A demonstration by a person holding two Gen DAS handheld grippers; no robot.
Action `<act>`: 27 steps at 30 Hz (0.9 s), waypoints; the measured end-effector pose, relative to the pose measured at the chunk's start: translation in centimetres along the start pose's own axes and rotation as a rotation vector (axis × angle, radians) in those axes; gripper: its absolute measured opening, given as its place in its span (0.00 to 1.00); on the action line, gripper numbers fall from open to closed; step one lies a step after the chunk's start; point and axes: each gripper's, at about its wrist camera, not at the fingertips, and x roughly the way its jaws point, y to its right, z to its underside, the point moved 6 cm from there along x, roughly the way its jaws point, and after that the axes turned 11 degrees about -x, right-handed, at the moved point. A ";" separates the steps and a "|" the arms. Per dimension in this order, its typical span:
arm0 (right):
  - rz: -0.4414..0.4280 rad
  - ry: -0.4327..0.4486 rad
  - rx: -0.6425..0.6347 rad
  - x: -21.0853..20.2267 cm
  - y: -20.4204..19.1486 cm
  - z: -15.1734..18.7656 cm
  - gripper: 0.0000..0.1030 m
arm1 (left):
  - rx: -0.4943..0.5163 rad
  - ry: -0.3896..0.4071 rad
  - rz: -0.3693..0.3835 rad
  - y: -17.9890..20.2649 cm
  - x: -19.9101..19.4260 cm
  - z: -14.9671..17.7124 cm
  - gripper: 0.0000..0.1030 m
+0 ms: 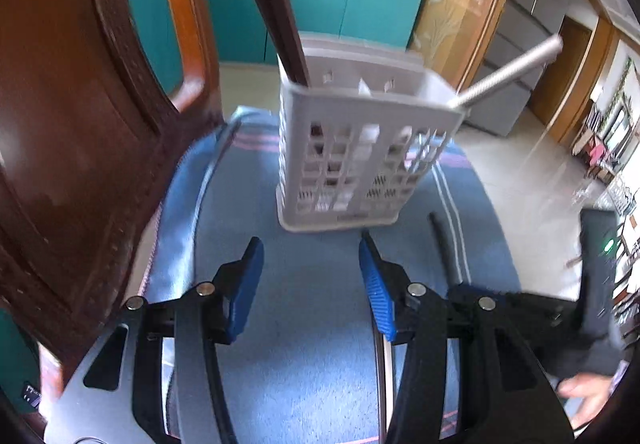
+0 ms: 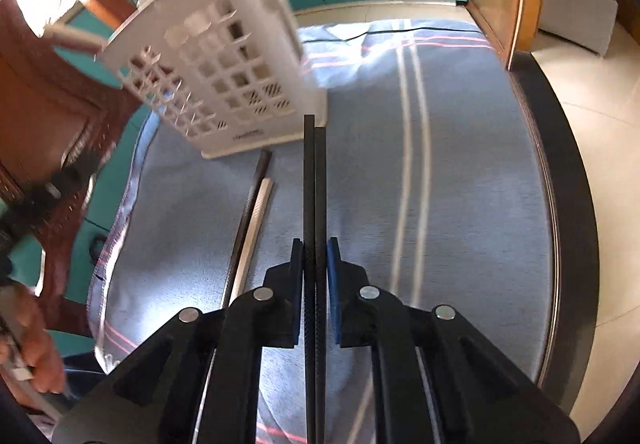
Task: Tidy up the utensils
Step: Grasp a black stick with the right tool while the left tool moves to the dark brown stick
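blue cloth point(image 2: 460, 172) | left tongs point(image 1: 311, 276) released | right tongs point(image 2: 315, 268) grasping black chopsticks point(image 2: 314, 180) | basket point(image 2: 224, 60) blurred

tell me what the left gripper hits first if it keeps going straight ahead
Most likely the white caddy, standing dead ahead of the open left gripper on the blue cloth; nothing shows between them, though depth is unclear.

We take the white utensil basket point(image 1: 360, 148) as landmark; bare blue cloth point(image 1: 304, 324) lies open on its near side, where the left gripper point(image 1: 311, 268) hovers spread; a wooden chair point(image 1: 80, 124) crowds its left; dark chopsticks point(image 1: 276, 24) and a grey handle point(image 1: 508, 72) jut above its rim; right of it the cloth runs free to the table edge point(image 2: 560, 172); two loose sticks point(image 2: 250, 228) lie near its base.
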 end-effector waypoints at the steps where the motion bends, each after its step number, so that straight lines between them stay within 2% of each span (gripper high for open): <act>1: -0.005 -0.003 0.013 0.0 0.3 -0.1 0.12 | 0.004 -0.012 -0.004 0.1 0.3 0.3 0.51; 6: 0.088 -0.003 0.030 -0.5 1.9 0.3 0.13 | 0.061 -0.087 -0.043 1.1 2.5 2.3 0.54; 14: 0.141 -0.043 -0.004 0.7 1.9 0.5 0.13 | 0.154 -0.179 -0.078 2.5 5.8 5.4 0.55; 18: 0.147 -0.044 -0.011 0.7 1.8 0.5 0.13 | 0.157 -0.222 -0.075 2.4 7.1 6.5 0.55; 23: 0.154 -0.048 -0.015 0.7 1.9 0.6 0.14 | 0.167 -0.228 -0.069 2.4 7.4 7.1 0.55; 27: 0.162 -0.056 -0.015 0.8 2.0 0.8 0.14 | 0.173 -0.231 -0.087 2.5 7.6 7.4 0.66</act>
